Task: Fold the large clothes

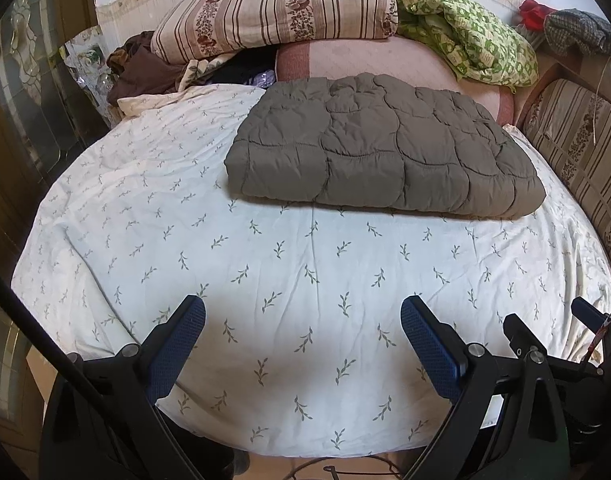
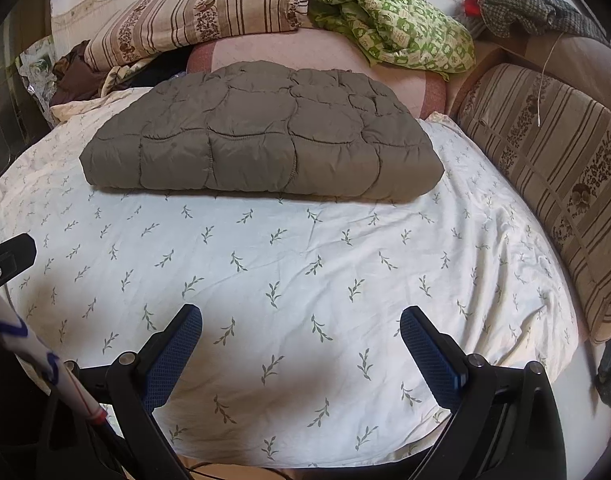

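A grey-brown quilted padded garment lies folded into a thick rectangle on the bed's white leaf-print sheet; it also shows in the right wrist view. My left gripper is open and empty, low over the sheet near the bed's front edge, well short of the garment. My right gripper is open and empty too, over the sheet in front of the garment. Part of the right gripper shows at the right edge of the left wrist view.
Striped floral pillows and a green patterned blanket are piled at the head of the bed, over a pink bolster. A striped cushion lines the right side. Dark clothes lie at the back left.
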A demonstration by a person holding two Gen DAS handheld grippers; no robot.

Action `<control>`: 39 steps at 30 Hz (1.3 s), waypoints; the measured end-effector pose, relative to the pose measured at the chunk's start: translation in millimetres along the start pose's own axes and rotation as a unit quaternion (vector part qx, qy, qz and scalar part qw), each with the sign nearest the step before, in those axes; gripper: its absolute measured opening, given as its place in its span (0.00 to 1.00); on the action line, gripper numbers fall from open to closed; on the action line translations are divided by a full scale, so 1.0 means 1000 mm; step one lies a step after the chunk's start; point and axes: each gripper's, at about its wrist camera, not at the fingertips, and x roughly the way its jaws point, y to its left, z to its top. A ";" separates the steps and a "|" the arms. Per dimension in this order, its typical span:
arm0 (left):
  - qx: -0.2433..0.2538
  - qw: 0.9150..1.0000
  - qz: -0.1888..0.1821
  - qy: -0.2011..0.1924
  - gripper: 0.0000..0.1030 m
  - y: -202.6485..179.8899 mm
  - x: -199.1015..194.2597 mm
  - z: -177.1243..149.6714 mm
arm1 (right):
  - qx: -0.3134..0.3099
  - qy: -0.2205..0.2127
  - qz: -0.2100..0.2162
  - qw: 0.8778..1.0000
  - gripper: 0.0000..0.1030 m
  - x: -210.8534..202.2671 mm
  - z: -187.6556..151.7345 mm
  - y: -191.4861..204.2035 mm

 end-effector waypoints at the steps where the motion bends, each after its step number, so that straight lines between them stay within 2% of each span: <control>1: 0.000 1.000 -0.001 0.001 0.95 0.000 0.001 0.000 | 0.001 0.002 -0.002 1.000 0.98 0.001 0.000 -0.001; 39: -0.017 0.998 -0.030 0.058 0.95 0.004 0.026 -0.012 | 0.009 0.033 -0.028 0.999 0.98 0.014 -0.004 -0.007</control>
